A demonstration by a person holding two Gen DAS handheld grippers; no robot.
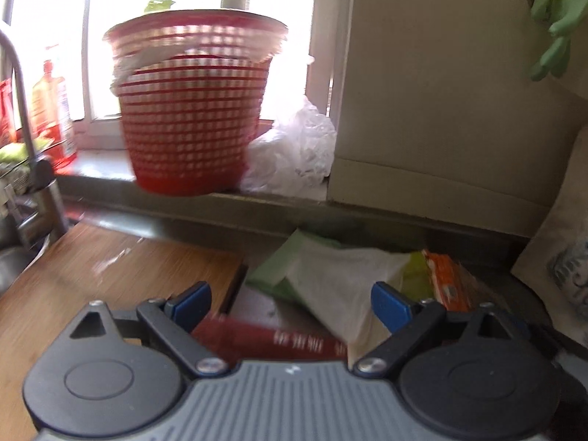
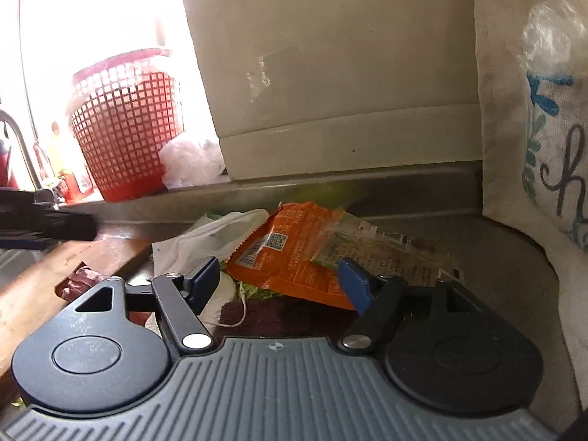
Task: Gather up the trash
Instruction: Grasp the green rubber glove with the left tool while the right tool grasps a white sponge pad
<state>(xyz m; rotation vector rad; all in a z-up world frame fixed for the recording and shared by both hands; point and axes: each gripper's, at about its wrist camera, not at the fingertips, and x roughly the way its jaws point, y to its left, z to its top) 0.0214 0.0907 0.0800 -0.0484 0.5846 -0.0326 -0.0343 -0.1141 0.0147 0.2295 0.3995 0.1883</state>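
Hovering low over a litter pile on the steel counter, the right gripper (image 2: 281, 281) stands wide with nothing pressed between its 2 blue pads; the near edge of an orange snack wrapper (image 2: 290, 253) lies in the gap, and whether the right pad grazes it I cannot tell

Left gripper (image 1: 290, 303) also wide, empty, over a dark red packet (image 1: 272, 341) and a white plastic bag (image 1: 341, 279) with green showing under it; this view is smeared

Same pile from the right wrist: white plastic bag (image 2: 209, 237) left of the orange wrapper, a clear printed film wrapper (image 2: 386, 253) to its right, a thin white cord (image 2: 240, 310) and dark cloth underneath

Handling, as judged: all thin film, very light, limp, slick, likely to crumple and slide. Best purchase looks like the raised, creased near edge of the orange wrapper, pinched across a fold, not flat on the face

Wooden cutting board (image 1: 110, 268) left of the pile

Farther back on the window ledge, well apart from the litter: red mesh basket (image 1: 194, 110), upright, probably the bin, with a crumpled white bag (image 1: 294, 147) just beside it. Faucet (image 1: 25, 128) far left, cloth tote (image 2: 544, 147) right
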